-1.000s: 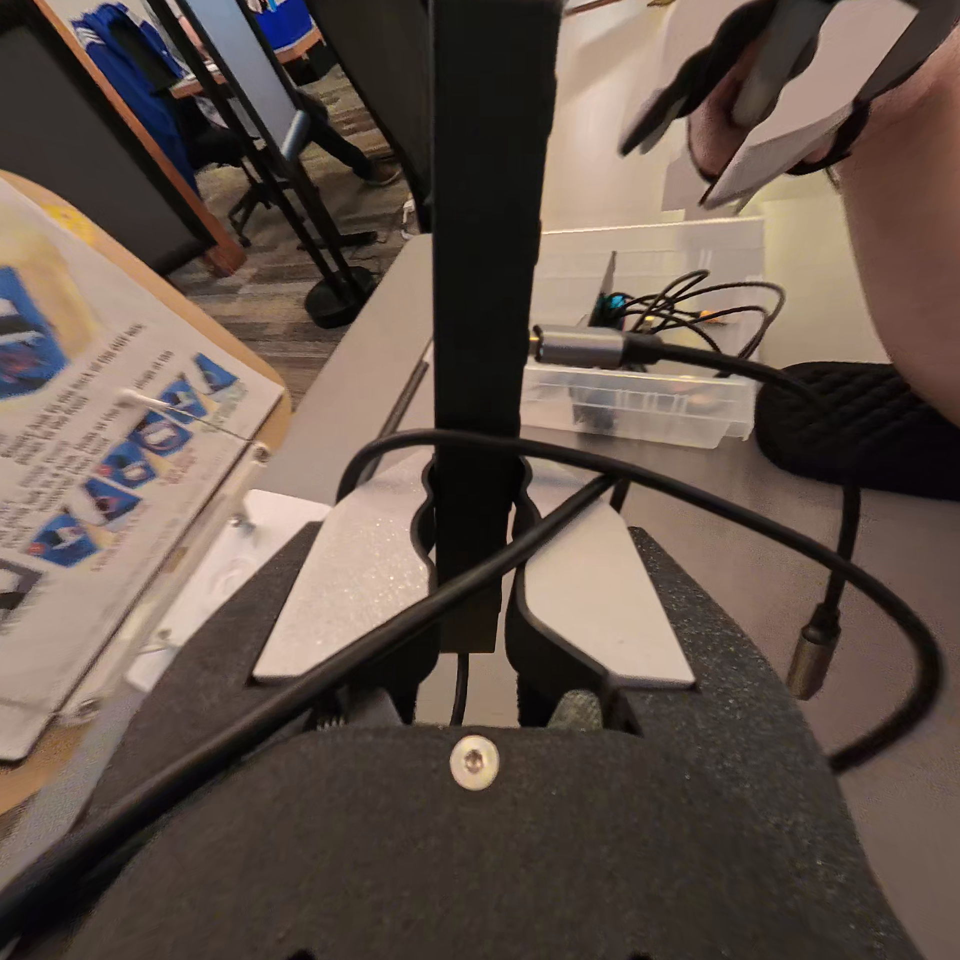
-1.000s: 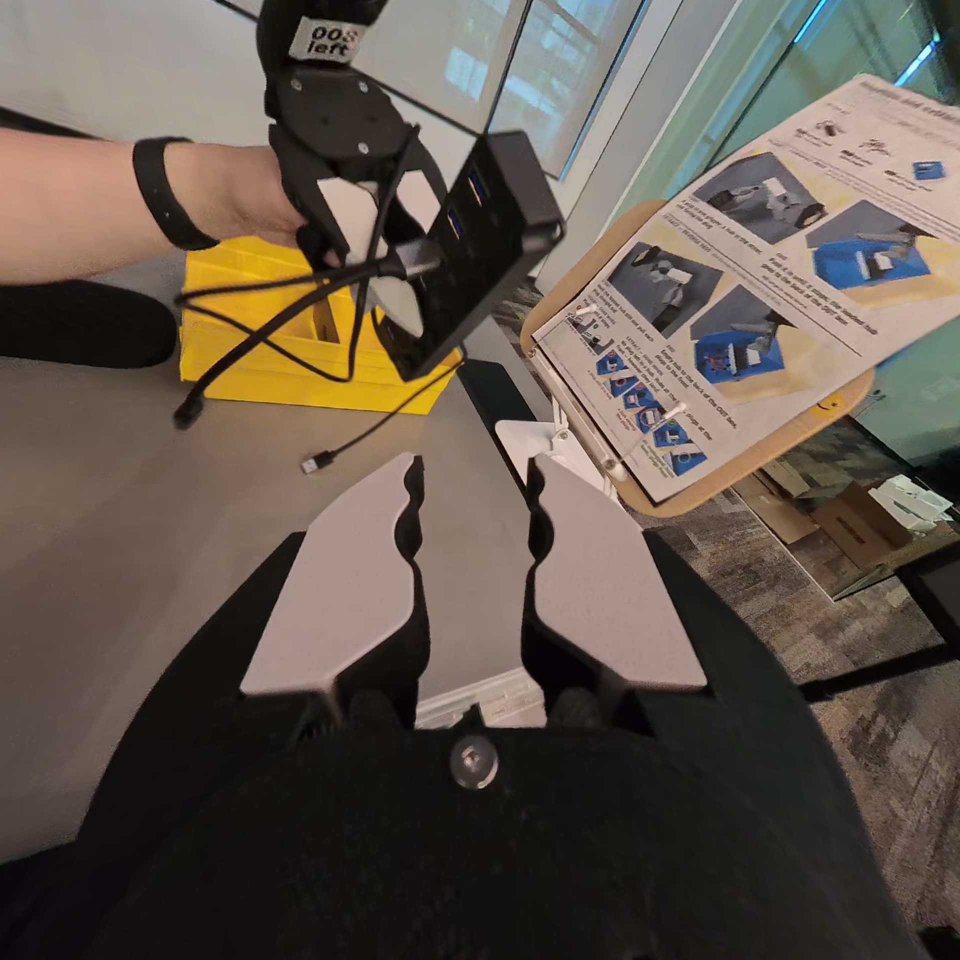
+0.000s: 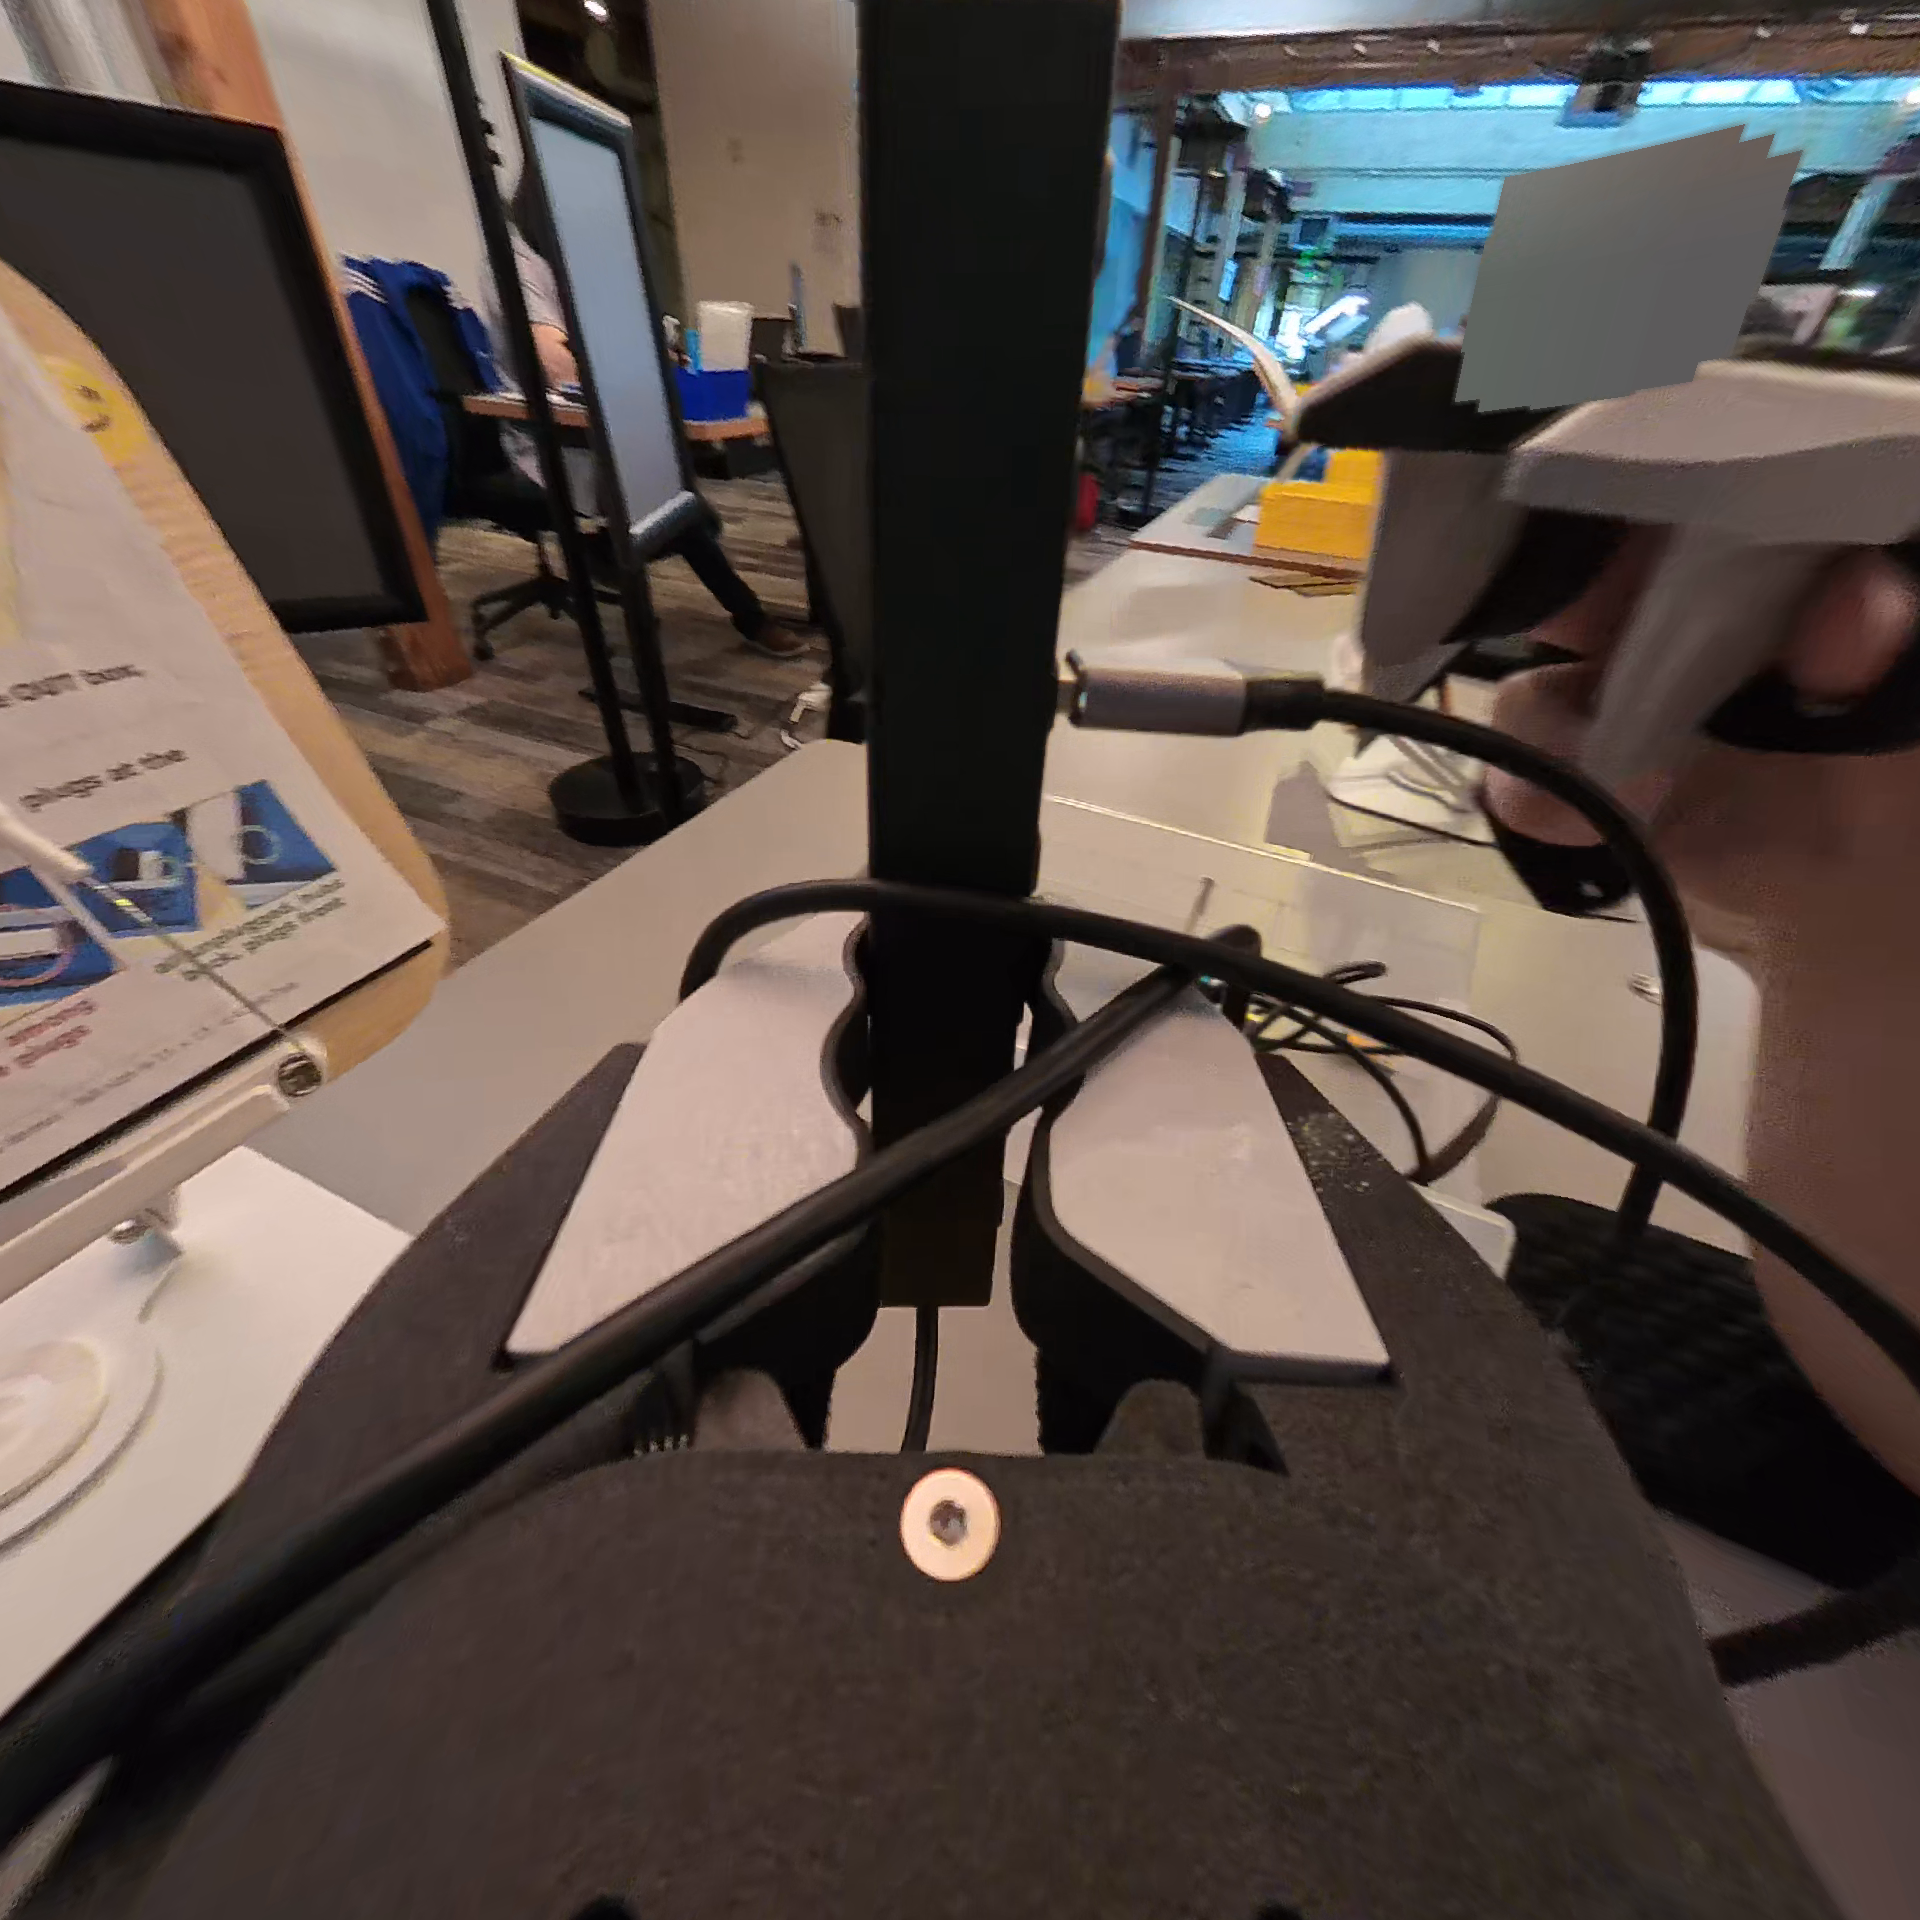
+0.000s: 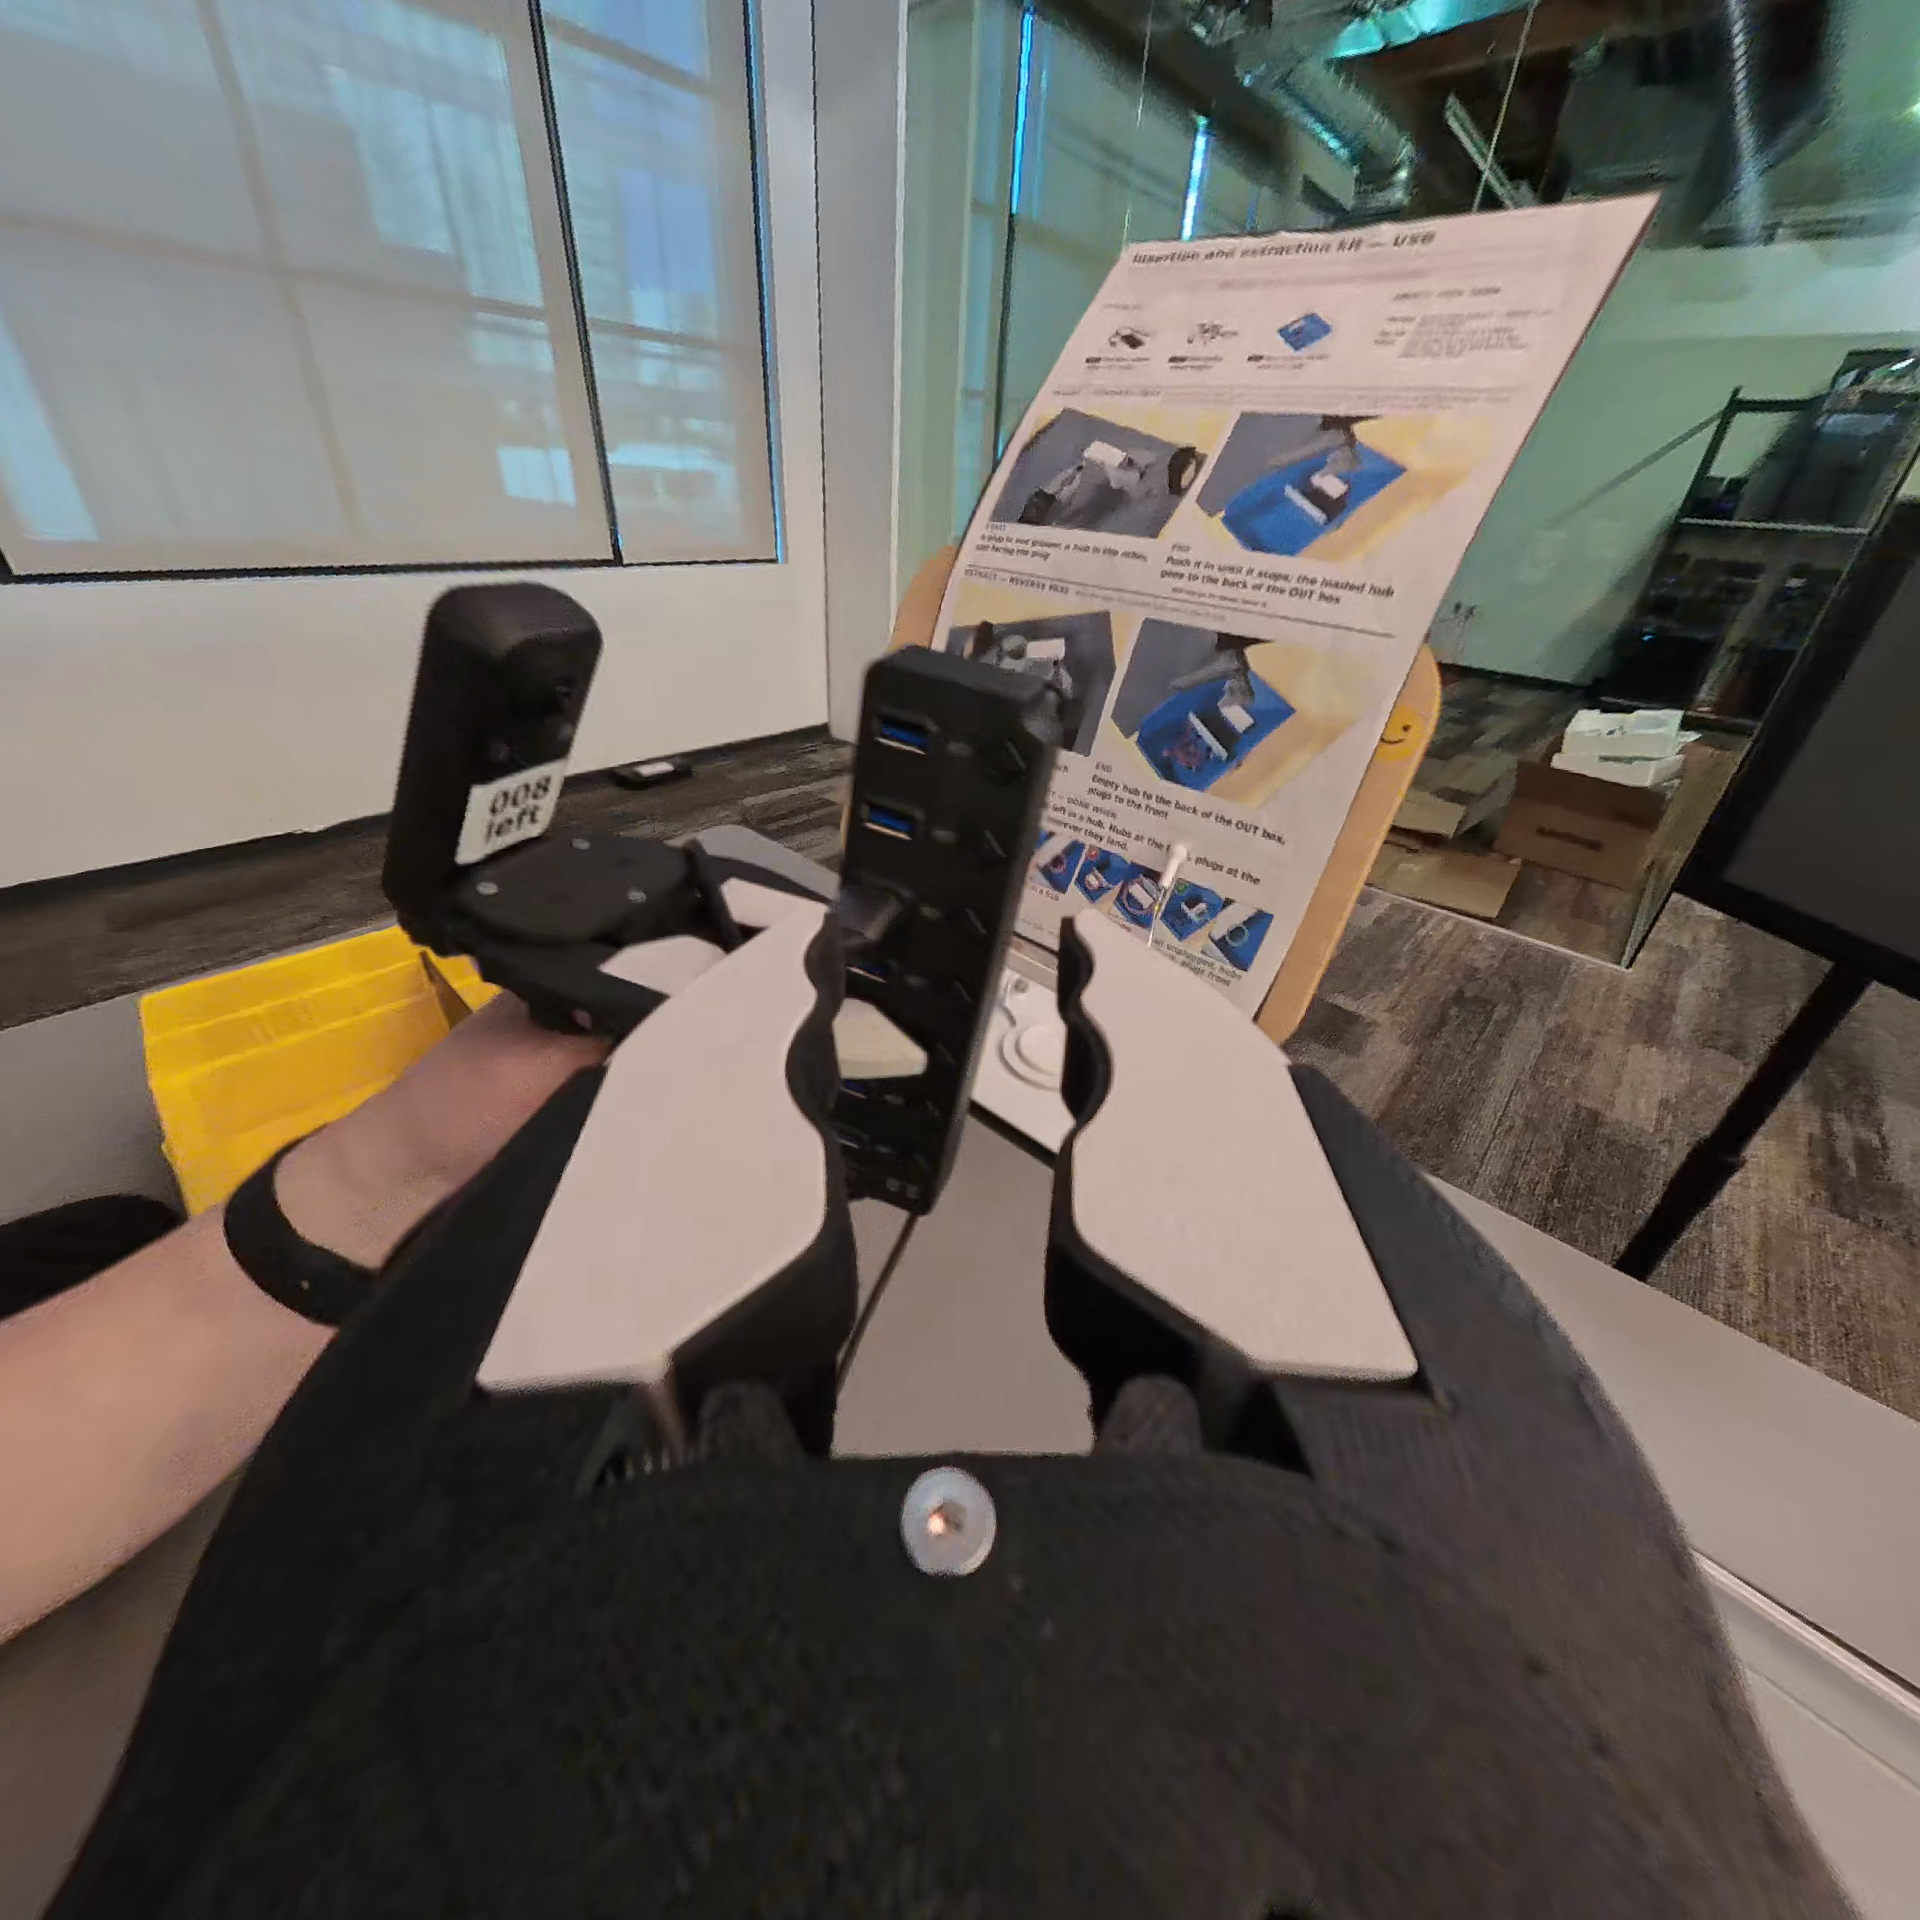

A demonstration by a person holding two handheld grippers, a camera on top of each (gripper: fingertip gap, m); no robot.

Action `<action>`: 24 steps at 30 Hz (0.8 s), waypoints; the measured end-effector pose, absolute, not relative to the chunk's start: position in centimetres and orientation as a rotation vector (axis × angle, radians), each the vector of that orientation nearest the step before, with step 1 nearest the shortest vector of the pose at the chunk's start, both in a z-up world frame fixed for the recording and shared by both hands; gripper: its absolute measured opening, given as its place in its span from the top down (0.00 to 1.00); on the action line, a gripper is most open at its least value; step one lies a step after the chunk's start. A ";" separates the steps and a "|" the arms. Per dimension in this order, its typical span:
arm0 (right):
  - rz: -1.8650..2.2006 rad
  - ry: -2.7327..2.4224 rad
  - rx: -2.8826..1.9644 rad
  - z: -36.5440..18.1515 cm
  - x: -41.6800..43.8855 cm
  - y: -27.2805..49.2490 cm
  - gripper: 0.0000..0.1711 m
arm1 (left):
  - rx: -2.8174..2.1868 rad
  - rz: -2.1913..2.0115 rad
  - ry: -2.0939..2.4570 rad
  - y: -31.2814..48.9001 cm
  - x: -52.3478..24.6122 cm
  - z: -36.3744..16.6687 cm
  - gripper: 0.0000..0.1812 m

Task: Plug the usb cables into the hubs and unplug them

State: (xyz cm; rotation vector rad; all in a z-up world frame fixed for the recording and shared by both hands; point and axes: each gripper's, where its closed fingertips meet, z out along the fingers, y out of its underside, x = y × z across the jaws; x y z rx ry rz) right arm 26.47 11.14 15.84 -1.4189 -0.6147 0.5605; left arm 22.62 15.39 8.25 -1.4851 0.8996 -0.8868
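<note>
Left gripper [image 3: 940, 1039] clamped on upright black USB hub [image 3: 971, 436], silver USB plug [image 3: 1158, 694] inserted; right gripper [image 4: 940, 997] spread apart around hub

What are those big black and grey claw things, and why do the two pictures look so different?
They are hand-held grippers, like big tongs; a person squeezes one in each hand. Each carries a camera looking along its fingers, so each picture is one gripper's own view. The left gripper is clamped on a long black USB hub, held upright, with a silver cable plug in its side. The right gripper is open, right up near the hub. Behind stand an instruction sheet and a yellow bin on the grey table.
</note>
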 end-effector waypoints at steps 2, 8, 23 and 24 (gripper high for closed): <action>0.511 -0.614 -1.412 16.0 25.6 10.7 0.76 | -1.485 -0.839 0.865 16.0 22.4 8.0 0.87; 0.298 -0.638 -1.520 13.4 24.5 12.2 0.80 | -1.494 -0.744 0.772 17.3 22.1 7.3 0.86; 0.385 -0.621 -1.597 10.7 23.5 14.6 0.76 | -1.490 -0.718 0.739 17.8 23.2 6.3 0.87; 0.386 -0.620 -1.599 10.6 23.5 14.6 0.76 | -1.485 -0.716 0.735 17.8 23.1 6.5 0.87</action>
